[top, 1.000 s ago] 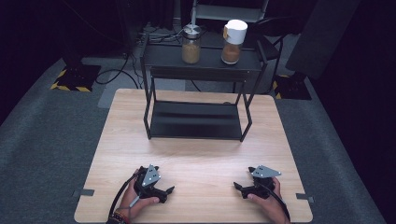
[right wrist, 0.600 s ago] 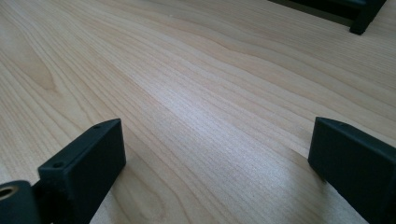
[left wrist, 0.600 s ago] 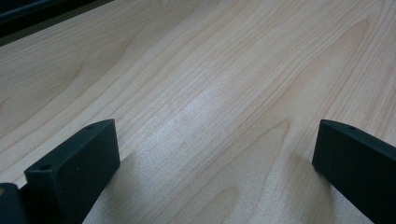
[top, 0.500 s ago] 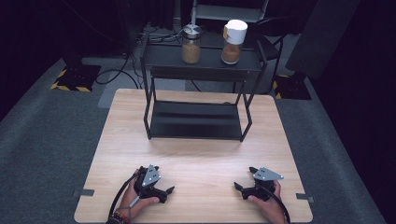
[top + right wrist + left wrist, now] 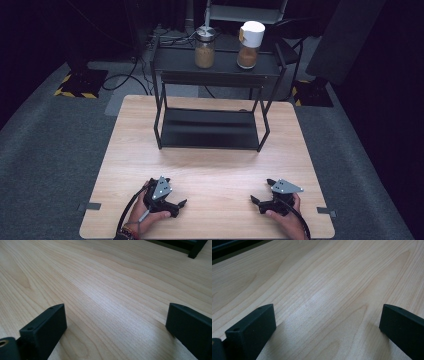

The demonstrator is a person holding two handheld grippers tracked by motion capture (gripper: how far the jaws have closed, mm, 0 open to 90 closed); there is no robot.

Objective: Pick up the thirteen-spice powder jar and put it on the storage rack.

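My left gripper (image 5: 176, 193) rests low on the wooden table (image 5: 215, 167) near its front left, held in a hand, jaws wide apart and pointing right. My right gripper (image 5: 261, 190) sits near the front right, jaws apart and pointing left. In the left gripper view the left gripper (image 5: 327, 320) is open over bare wood. The right gripper (image 5: 116, 320) is likewise open with nothing between its jaws. At the back of the table stands a black two-tier metal rack (image 5: 210, 75). Its top shelf carries a metal-lidded jar (image 5: 205, 47) and a white-lidded jar (image 5: 248, 45), both holding brown contents.
The rack's lower shelf (image 5: 207, 129) is bare. A rack foot (image 5: 196, 251) shows at the top right of the right gripper view. Grey carpet (image 5: 55, 150) surrounds the table, with cables (image 5: 125, 80) and dark stands behind it.
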